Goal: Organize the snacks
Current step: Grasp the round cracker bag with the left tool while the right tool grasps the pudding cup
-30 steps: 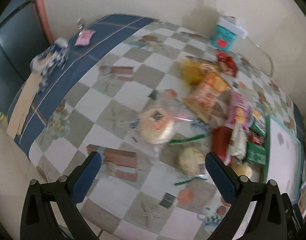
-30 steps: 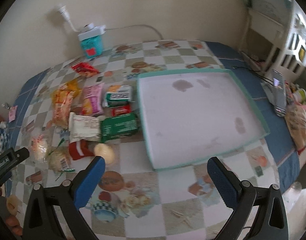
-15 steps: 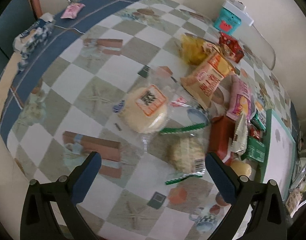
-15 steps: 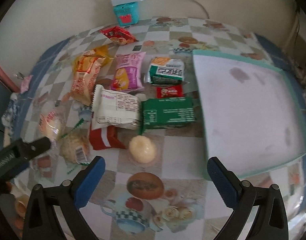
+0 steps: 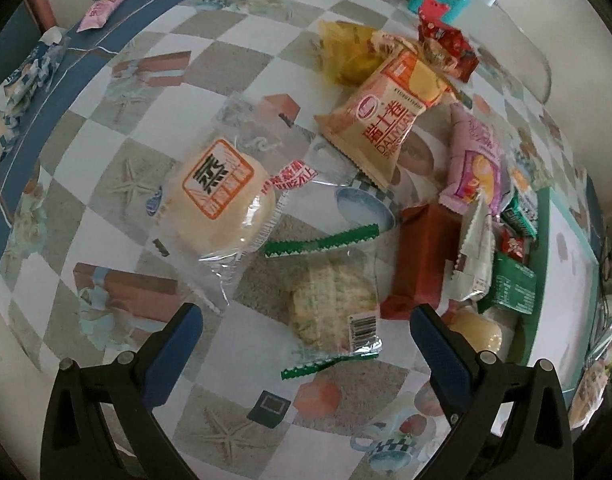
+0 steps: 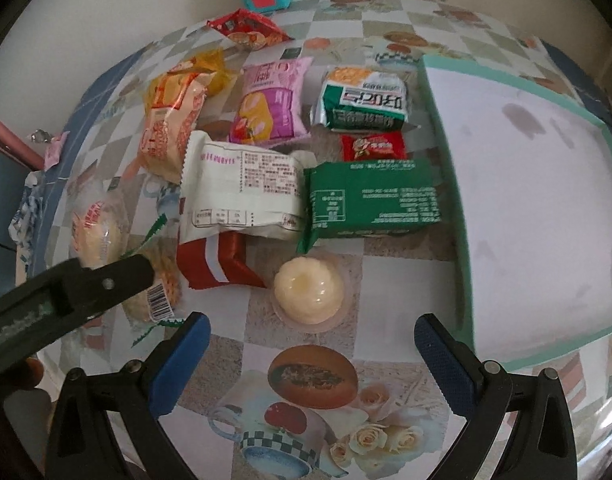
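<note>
Both tools have their fingers wide apart and hold nothing: left tool (image 5: 306, 334) hangs over a clear-wrapped biscuit packet (image 5: 333, 309), right tool (image 6: 312, 338) over a round jelly cup (image 6: 309, 289). Other snacks lie on the bench (image 6: 402, 280) beside the empty tray (image 6: 534, 196).

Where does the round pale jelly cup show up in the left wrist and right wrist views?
Left wrist: jelly cup at lower right, partly behind the left gripper's right finger.
Right wrist: jelly cup at lower centre, ahead of the open right gripper.
Shared landmark: the green packet beside the tray.
</note>
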Available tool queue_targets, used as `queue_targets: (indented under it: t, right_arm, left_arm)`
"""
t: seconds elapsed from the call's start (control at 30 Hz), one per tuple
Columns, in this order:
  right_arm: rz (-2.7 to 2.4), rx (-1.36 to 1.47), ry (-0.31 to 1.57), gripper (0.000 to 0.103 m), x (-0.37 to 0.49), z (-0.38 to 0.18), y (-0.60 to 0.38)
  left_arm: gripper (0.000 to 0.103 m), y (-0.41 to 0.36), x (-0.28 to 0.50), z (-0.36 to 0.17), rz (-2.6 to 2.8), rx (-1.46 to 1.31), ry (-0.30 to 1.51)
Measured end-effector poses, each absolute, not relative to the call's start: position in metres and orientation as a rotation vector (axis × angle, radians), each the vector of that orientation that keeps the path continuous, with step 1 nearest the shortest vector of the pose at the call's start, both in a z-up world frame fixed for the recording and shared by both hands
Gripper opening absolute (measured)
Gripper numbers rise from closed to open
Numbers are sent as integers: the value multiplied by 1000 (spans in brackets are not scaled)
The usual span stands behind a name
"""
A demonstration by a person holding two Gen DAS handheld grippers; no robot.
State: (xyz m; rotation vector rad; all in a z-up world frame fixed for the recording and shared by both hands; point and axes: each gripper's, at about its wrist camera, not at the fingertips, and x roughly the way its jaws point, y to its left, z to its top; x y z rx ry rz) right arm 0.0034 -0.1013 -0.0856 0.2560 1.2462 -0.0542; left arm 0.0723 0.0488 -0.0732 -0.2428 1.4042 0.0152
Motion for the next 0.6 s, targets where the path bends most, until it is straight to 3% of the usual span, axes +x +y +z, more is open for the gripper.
queue_targets:
  t: [0.27, 0.37, 0.5, 0.6]
  right_arm:
    - [-56, 209, 1232, 103, 9, -90, -101]
    - [-58, 182, 1231, 101, 14, -89, -98]
    - [-54, 154, 1234, 80, 16, -90, -90]
    - [-47, 160, 1233, 55, 17, -91, -90]
  left_arm:
    - [102, 43, 80, -82, 21, -280, 1440]
    - [93, 32, 83, -84, 16, -262, 1439]
    - [80, 26, 87, -85, 14, -247, 1444]
    - [68, 17, 84, -89, 5, -246, 1442]
